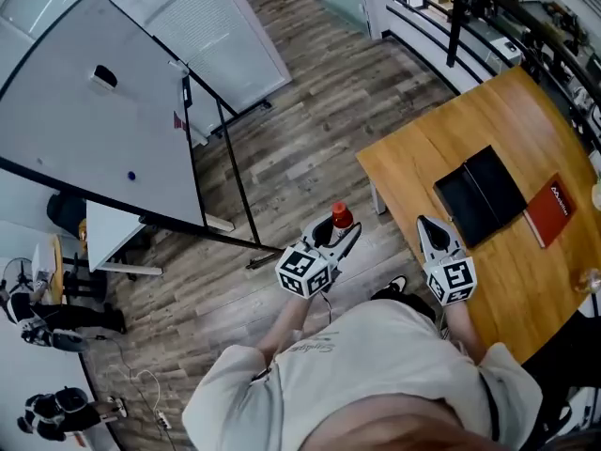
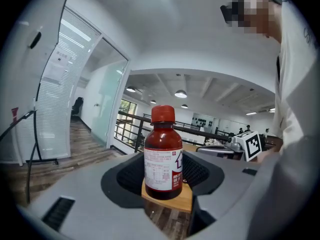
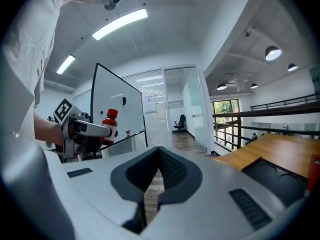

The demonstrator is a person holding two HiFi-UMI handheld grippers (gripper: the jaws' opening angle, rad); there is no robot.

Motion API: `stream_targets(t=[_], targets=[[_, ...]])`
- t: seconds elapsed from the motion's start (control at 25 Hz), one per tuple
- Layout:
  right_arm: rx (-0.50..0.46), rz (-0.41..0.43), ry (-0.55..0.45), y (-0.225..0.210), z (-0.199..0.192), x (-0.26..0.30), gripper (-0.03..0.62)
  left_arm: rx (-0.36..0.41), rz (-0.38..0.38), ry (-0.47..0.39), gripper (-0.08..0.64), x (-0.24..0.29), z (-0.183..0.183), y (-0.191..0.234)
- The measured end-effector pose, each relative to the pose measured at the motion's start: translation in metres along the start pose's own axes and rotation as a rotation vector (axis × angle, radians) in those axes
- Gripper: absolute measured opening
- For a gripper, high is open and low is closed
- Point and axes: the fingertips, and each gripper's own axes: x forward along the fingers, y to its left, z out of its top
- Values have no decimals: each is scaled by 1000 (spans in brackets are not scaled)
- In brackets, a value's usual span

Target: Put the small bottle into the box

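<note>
The bottle [image 1: 342,216] is not in the box. It stands upright between the left tongs [image 1: 340,235], which are clamped on its lower body. In the left gripper view the bottle [image 2: 163,154] shows a red cap, dark red-brown contents and a white and red label, with the dark pads [image 2: 125,176] of the left tongs [image 2: 163,175] pressed against either side. The right gripper view catches the bottle [image 3: 110,124] from the side, its cap rising above the left tongs [image 3: 100,130].

In the head view the bottle is held in the air over the wooden floor [image 1: 300,111], just off the near corner of the desk [image 1: 423,158] and not above it. The right tongs [image 1: 427,225] are held beside the left, over the desk's near edge. Its own view shows the right tongs [image 3: 156,176] drawn together with only a sliver of floor showing between the pads and nothing held.

The box [image 1: 479,195] is black and lies open on the desk, well apart from the bottle; it shows as a dark shape [image 3: 280,176] at the lower right of the right gripper view. A red book [image 1: 549,209] lies just beside the box on its far side.

A whiteboard [image 1: 94,111] on a black stand stands on the floor to the left, and a black railing [image 1: 460,7] runs beyond the desk.
</note>
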Motion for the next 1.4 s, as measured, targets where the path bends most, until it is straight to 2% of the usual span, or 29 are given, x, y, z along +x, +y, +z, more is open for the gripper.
stream_targets(t=[0.2,0.32,0.52,0.68,0.96,1.12,1.4], targets=[[41,-87,-3,-54,1,10,-5,51,-87,7,224,69,37,4],[54,-120,13,-76,-6,8,-5,25,-133,19,224,101,41,-3],[98,-207,17,-116,-4,7,-5,-33,-239,91,224,151,43,-11],[132,-282,26,-139,-3,0,-5,14,-301,129,224,182,55,-13],[190,-536,43,-171,3,-31,-5,5,-538,210,224,243,61,-39],[192,-664,21,-184,22,-39,-5,47,-685,218,224,275,72,-57],[170,-829,36,-189,39,-51,-5,25,-832,226,224,309,84,-69]])
